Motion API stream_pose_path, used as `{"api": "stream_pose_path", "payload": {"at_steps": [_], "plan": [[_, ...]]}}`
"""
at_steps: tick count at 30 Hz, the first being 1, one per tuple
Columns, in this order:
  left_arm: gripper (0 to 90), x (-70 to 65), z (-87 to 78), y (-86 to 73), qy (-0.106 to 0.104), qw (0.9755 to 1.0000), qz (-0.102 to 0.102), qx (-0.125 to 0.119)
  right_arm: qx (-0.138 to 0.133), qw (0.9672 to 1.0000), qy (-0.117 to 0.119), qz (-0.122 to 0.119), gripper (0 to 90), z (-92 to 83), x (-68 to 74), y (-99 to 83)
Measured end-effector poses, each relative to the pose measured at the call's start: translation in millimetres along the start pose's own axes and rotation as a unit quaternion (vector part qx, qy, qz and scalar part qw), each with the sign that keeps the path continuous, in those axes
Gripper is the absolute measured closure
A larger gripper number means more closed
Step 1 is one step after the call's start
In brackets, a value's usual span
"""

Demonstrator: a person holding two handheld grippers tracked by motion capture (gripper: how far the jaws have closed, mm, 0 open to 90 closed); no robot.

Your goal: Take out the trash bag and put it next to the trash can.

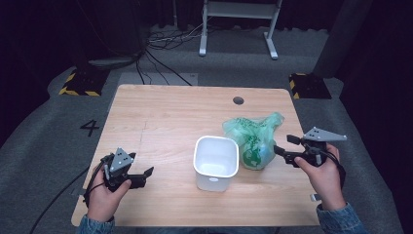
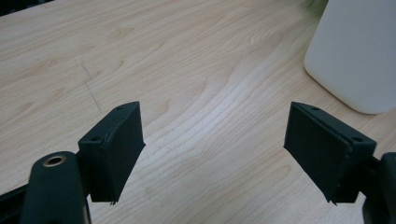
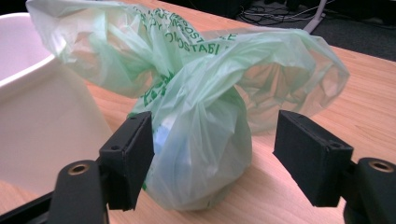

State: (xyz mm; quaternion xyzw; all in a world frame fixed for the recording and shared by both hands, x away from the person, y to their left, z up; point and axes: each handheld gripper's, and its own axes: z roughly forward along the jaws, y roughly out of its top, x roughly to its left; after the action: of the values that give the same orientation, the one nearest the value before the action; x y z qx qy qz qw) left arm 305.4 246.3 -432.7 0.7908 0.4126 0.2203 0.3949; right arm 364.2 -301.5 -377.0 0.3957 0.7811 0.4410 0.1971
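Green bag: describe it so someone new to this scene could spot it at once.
On the wooden table, look right of centre for the white bin. The green bag sits just to the bin's right, in front of the right tongs. It is the one soft, crumpled, see-through thing there, printed with green lettering and bunched at the neck above a full, rounded bottom.

The right tongs (image 3: 212, 158) stand apart around a green bag (image 3: 205, 135) beside a white bin (image 3: 42, 126).

Looked like a lab recording bay: black curtains, grey carpet marked with a number 4 (image 1: 89, 127), hazard-striped floor plates (image 1: 78, 83), loose cables (image 1: 165, 41), lone wooden table (image 1: 160, 112).
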Motion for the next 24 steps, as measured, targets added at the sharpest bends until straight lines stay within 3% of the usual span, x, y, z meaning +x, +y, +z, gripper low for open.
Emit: {"api": "stream_pose_path", "payload": {"at_steps": [11, 24], "plan": [[19.2, 6.1, -7.7, -11.8, 0.012, 0.9999, -0.007, 0.004, 0.008, 0.9998, -0.014, -0.010, 29.4, -19.9, -2.1, -26.2], [19.2, 14.2, -4.4, -32.9, 0.025, 0.9997, -0.005, 0.007, 0.016, 0.9996, -0.023, 0.000, 28.9, -26.6, -12.2, -62.6]]}}
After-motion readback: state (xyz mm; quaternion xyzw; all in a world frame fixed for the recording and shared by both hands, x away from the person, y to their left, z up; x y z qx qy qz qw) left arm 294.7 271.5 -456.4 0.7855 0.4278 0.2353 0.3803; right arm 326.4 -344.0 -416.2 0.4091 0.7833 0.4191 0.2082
